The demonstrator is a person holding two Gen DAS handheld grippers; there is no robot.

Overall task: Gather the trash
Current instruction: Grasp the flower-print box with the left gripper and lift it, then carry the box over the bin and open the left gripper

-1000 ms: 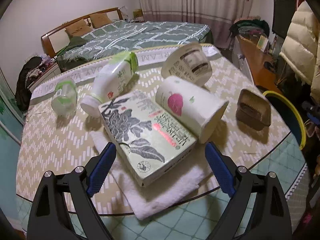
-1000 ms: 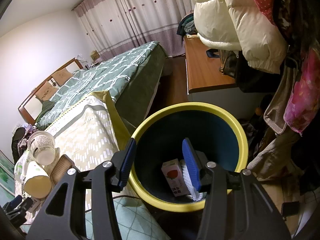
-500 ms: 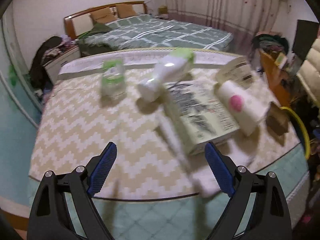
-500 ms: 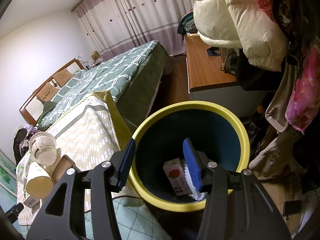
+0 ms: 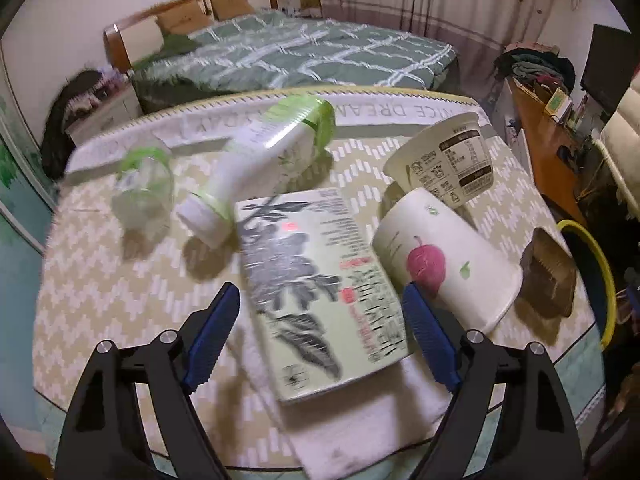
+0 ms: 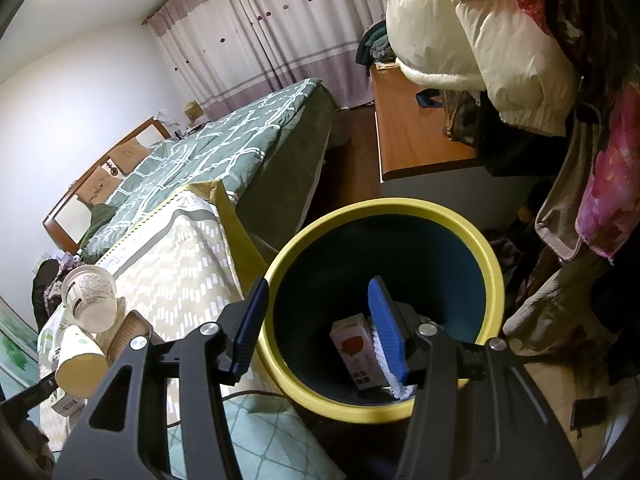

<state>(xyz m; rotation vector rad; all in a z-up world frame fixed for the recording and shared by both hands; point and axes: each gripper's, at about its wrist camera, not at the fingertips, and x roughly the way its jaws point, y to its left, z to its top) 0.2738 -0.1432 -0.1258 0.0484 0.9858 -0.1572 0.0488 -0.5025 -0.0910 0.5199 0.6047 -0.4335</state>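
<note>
My left gripper (image 5: 322, 334) hangs wide open and empty, its blue pads standing either side of the near end of the flat green-printed carton (image 5: 316, 292) without touching it. That carton lies directly ahead between my fingers, resting on a white folded cloth (image 5: 360, 424); I judge it light, fairly stiff cardboard that would dent under a hard squeeze, so I'd take it across its narrow width near this end, where the span fits my opening. Just right of my right pad lies a tipped paper cup with a red fruit print (image 5: 444, 264), thin-walled and easily crushed; beyond it a second labelled cup (image 5: 444, 168). Ahead to my left lie a white bottle with a green base (image 5: 260, 168) and a small clear bottle (image 5: 144, 196), both probably smooth and prone to roll. A brown tray (image 5: 548, 276) sits far right. My right gripper (image 6: 316, 324) is also open and holding nothing, poised over the yellow-rimmed bin (image 6: 400, 208), where a small carton (image 6: 356, 352) already lies.
</note>
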